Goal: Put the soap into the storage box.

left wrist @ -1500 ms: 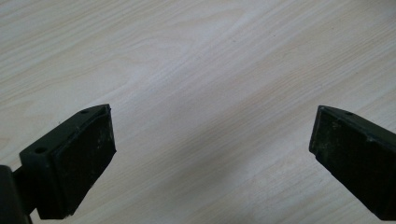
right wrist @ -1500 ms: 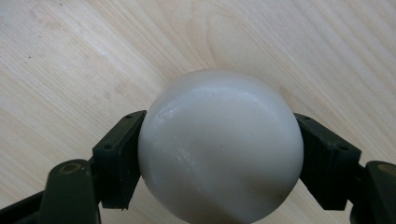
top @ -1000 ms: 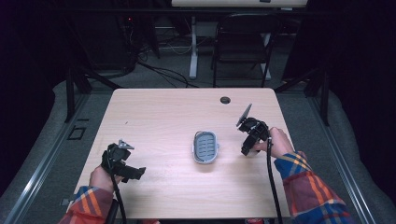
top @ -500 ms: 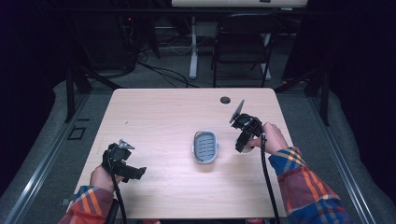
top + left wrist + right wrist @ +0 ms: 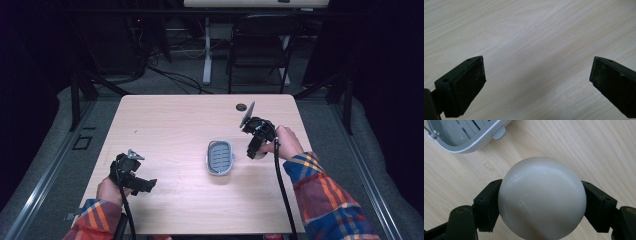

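A rounded white soap bar sits clamped between the two black jaws of my right gripper, just above the wooden table. In the high view the right gripper hangs a little to the right of a grey slotted soap dish that lies in the middle of the table. The dish shows its rim and slots at the upper left of the right gripper view. My left gripper rests near the front left of the table; its jaws stand wide apart over bare wood, with nothing between them.
A small dark round grommet sits near the table's far edge. A black chair and desk legs with cables stand on the floor beyond the table. Bare wood lies between the left gripper and the dish.
My right gripper, holding the soap, has moved left and a little forward toward the soap dish. The left gripper has stayed where it was.
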`<state>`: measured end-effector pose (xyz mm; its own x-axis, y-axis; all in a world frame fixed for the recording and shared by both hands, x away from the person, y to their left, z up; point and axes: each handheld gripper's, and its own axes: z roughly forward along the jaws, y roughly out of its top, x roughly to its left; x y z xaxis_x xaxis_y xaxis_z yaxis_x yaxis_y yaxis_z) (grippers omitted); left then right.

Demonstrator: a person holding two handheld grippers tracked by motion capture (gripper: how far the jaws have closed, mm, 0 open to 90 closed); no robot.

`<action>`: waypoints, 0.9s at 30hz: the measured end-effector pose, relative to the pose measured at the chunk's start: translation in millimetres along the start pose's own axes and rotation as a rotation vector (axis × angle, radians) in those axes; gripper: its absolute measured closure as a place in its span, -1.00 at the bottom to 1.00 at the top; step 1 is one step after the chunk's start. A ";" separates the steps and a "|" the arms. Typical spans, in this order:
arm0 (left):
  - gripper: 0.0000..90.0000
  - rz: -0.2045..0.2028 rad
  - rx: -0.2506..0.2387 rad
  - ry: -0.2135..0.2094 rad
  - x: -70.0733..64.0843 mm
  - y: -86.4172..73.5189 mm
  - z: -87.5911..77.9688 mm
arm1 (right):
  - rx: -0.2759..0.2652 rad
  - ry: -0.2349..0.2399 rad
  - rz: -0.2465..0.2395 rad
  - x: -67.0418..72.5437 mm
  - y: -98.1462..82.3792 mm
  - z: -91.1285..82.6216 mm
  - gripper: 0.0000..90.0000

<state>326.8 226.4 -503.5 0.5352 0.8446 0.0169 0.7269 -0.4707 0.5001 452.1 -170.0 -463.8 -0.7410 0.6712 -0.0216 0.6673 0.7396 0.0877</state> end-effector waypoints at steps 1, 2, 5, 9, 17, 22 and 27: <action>-1.00 -0.001 0.000 -0.002 0.1 0.0 0.1 | 0.003 -0.004 -0.003 0.8 1.6 -1.1 -0.46; -1.00 0.000 0.000 -0.002 0.1 0.0 0.2 | 0.003 -0.009 -0.008 1.9 3.1 -2.0 -0.46; -1.00 -0.001 0.000 -0.002 0.1 0.1 0.2 | -0.001 -0.009 -0.020 4.0 8.1 -4.6 -0.46; -1.00 0.000 0.002 -0.004 0.1 0.1 0.3 | 0.003 -0.011 -0.034 7.2 15.2 -6.8 -0.46; -1.00 0.000 0.000 -0.006 0.5 -0.3 0.2 | 0.012 -0.004 -0.059 15.3 29.8 -9.1 -0.46; -1.00 0.000 0.001 -0.006 0.5 -0.3 0.2 | 0.008 -0.003 -0.083 23.3 39.1 -10.8 -0.46; -1.00 -0.001 0.002 -0.005 0.5 -0.2 0.4 | -0.002 0.004 -0.106 30.9 48.2 -9.1 -0.46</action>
<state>327.1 226.8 -504.0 0.5371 0.8434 0.0118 0.7282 -0.4707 0.4981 460.7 -114.1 -451.1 -0.8080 0.5886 -0.0267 0.5847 0.8066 0.0871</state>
